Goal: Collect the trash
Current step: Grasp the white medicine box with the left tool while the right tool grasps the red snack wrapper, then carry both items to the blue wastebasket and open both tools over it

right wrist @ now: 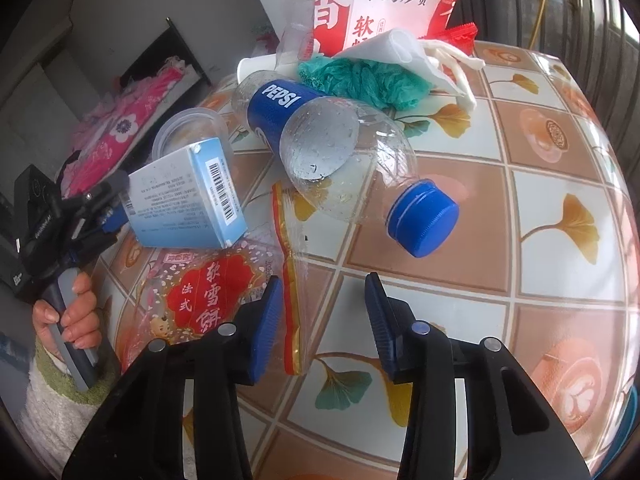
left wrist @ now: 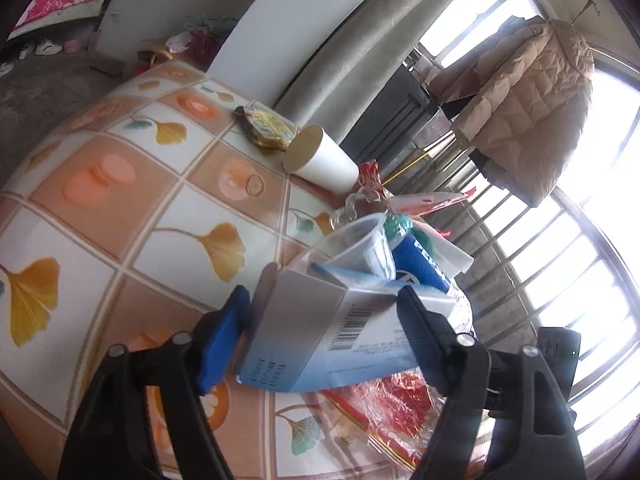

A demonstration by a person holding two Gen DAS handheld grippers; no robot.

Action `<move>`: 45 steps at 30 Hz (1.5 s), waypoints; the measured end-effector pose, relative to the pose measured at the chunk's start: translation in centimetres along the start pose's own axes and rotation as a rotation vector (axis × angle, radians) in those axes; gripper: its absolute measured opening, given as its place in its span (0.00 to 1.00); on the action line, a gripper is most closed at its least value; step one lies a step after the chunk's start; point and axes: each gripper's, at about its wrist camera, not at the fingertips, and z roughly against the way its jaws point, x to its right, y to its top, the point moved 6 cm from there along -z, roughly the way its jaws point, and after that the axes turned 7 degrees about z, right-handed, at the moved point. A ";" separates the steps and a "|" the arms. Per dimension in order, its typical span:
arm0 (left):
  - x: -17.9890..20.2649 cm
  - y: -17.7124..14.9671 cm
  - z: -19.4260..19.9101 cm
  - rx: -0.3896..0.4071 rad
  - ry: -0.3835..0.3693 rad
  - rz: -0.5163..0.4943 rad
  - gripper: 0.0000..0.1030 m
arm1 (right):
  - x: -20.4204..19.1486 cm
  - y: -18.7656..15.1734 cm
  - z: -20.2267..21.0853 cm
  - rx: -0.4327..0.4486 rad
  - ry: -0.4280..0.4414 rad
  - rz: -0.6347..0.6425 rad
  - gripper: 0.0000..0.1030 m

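2 grippers work the trash heap: the left gripper [left wrist: 324, 320] pinches a small barcoded carton [left wrist: 320, 332], lifted off the tablecloth [left wrist: 120, 208] — likely for carrying away — while the right gripper [right wrist: 324, 320] hangs spread, empty, before the Pepsi bottle [right wrist: 320, 140] — probably its next pick.

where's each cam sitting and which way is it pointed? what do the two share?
Left wrist: on the left gripper, looking along its fingers across the table toward barred windows; fingers hold a small carton.
Right wrist: on the right gripper, open, facing the Pepsi bottle; the person's left hand shows.
Shared: carton, Pepsi bottle, red snack wrapper.
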 end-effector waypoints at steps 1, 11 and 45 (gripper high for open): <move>-0.1 -0.2 0.1 -0.001 -0.007 0.008 0.62 | -0.1 0.0 -0.1 -0.002 0.003 0.005 0.36; 0.3 -1.7 2.3 0.024 0.002 -0.014 0.28 | -1.6 -0.4 -0.1 -0.024 -0.040 0.131 0.18; 17.8 -4.4 13.9 0.198 -0.173 -0.195 0.09 | 0.5 -3.2 16.1 0.291 -0.086 0.140 0.00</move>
